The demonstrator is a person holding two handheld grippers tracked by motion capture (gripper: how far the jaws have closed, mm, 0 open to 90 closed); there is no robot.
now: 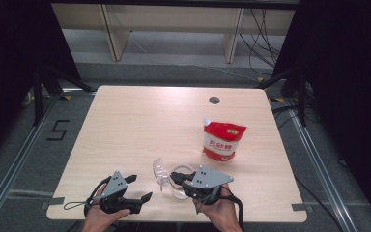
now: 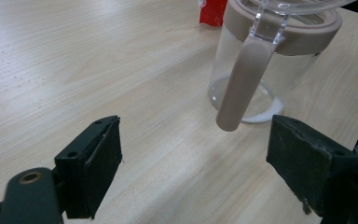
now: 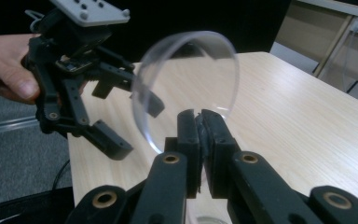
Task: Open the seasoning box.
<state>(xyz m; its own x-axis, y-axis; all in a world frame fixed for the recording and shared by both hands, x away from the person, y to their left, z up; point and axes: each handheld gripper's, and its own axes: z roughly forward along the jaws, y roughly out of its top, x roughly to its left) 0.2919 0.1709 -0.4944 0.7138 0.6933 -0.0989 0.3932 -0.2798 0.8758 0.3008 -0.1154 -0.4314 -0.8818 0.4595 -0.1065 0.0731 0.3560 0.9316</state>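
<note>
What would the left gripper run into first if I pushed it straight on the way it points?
Probably the clear jug's beige handle: it hangs just ahead of the left gripper, between the wide-open jaws and nearer the right one. Depth is hard to judge.

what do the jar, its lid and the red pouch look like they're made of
Jar: clear glass or hard plastic, see-through; beige matte collar and handle, likely plastic.
Lid: clear glossy plastic, table shows through it.
Red pouch: printed flexible film, slightly shiny.

Clear pitcher [image 2: 261, 70] with taupe rim band and handle; behind the pitcher, a red pouch [image 1: 223, 140] with white lettering; a colourless see-through lid [image 3: 186, 84]; black grippers on the pale wood-grain table [image 1: 140, 121]
</note>
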